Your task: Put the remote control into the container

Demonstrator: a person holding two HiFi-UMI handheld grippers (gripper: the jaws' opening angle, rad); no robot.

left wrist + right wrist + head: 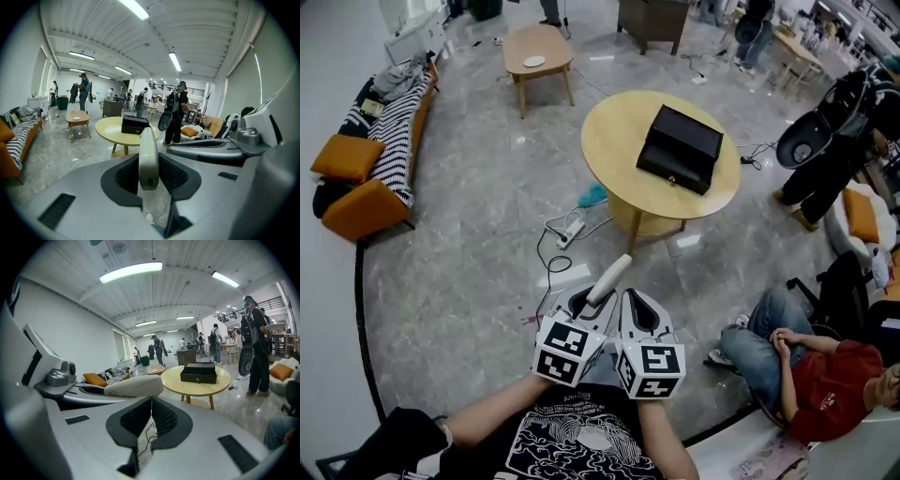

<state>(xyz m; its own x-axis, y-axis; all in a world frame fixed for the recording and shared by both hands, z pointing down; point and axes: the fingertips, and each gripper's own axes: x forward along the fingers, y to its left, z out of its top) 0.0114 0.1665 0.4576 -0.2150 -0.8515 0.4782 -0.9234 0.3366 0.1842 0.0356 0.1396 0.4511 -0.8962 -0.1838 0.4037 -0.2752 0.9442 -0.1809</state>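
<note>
A slim white remote control [608, 278] sticks forward out of my left gripper [592, 302], whose jaws are shut on it. In the left gripper view the remote control [148, 157] stands on edge between the black pads. My right gripper [636, 309] is held right beside the left one, shut with nothing between its jaws [151, 414]; the remote control [133, 386] shows at its left. The container, a black box [680, 148] with its lid closed, lies on a round yellow table [619, 141] well ahead of both grippers. The box [135, 124] also appears far off in the left gripper view.
A power strip and cables [569, 231] lie on the marble floor between me and the table. A person in a red shirt [811, 370] sits at the right. A sofa [380, 141] lines the left wall; a small wooden table [538, 52] stands farther back.
</note>
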